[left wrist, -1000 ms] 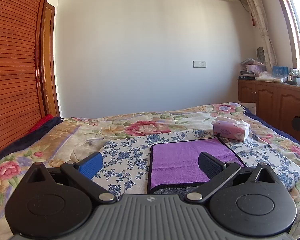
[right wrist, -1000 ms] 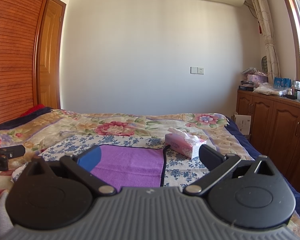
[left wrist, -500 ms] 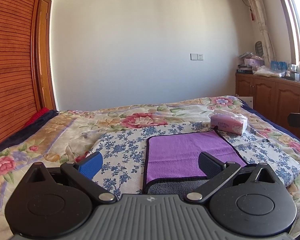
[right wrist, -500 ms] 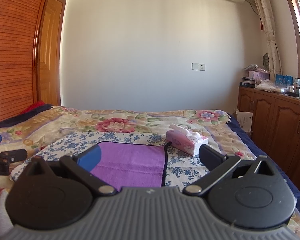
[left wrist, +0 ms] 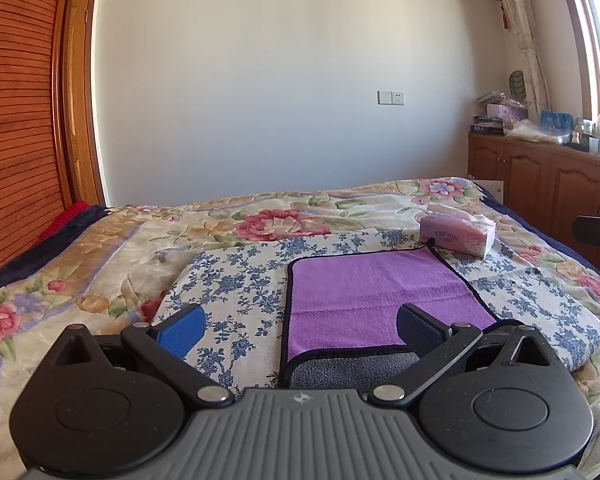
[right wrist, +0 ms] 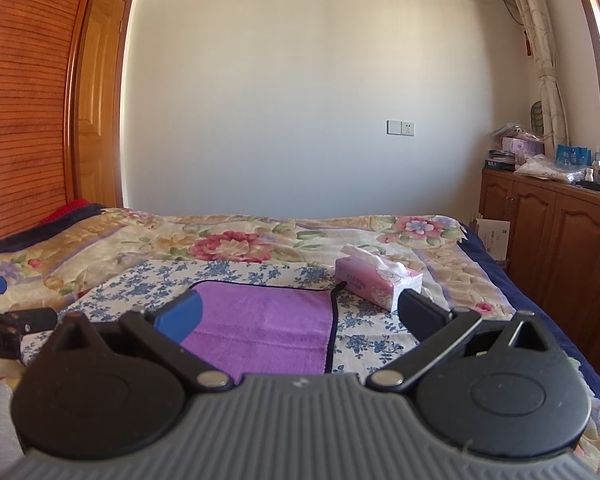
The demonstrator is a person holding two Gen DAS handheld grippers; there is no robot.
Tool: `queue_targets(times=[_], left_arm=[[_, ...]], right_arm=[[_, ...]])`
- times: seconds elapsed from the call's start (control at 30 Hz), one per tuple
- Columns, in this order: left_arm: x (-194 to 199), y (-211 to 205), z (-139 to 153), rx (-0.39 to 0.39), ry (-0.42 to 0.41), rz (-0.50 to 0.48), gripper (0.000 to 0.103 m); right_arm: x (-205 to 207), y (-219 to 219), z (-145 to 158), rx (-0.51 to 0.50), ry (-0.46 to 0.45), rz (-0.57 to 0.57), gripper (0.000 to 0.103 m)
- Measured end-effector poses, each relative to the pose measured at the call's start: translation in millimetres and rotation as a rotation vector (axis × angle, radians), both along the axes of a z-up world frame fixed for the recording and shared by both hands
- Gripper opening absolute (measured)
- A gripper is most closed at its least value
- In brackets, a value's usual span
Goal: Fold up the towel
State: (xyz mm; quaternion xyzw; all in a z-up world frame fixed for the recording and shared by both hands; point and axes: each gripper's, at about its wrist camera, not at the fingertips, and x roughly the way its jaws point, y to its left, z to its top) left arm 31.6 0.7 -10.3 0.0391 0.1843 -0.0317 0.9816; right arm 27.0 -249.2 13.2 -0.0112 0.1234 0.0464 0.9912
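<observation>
A: Logging the setup. Towel [left wrist: 376, 300] lies flat on the blue-flowered cloth [left wrist: 240, 292] spread over the bed [left wrist: 100, 264], purple face up, dark binding round the edge. Its near edge looks turned back, showing a grey underside; judged only, since the left gripper's body hides part of it.

B: Grippers?

A: Left gripper [left wrist: 300, 326] hovers low over the near edge, fingers spread wide, holding nothing. The towel's near-left corner sits between the two fingers in that view, apart from both. Right gripper [right wrist: 300, 316] also has its fingers spread and empty; it hangs above the towel's right side, the bound right edge between its fingers.

B: Why that placement?

A: My reading: each gripper lines up with one near corner, so both can pinch and carry the near edge toward the far edge together. Spread fingers suit a thin edge lying flat on soft bedding.

B: Obstacles?

A: Tissue box [right wrist: 376, 282] stands just beside the far-right corner, near the hanging loop. A fold carried too far could nudge it.

B: Progress?

A: No fold begun, by the look of it. Next step calls for a descent to the corners; soft cloth underneath risks being pinched along with the towel.
</observation>
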Motion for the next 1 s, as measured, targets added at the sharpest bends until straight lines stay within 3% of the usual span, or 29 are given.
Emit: queue_targets(times=[0.47, 1.0], left_arm=[[17.2, -4.6, -6.0, 0.013, 0.044, -0.045, 0.101], [42.0, -5.8, -16.0, 0.006, 0.117, -0.085, 0.076]], right_arm=[[20.0, 2.0, -4.1, -0.02, 0.07, 0.009, 0.103], [47.6, 4.5, -16.0, -0.062, 0.186, 0.071, 0.103]])
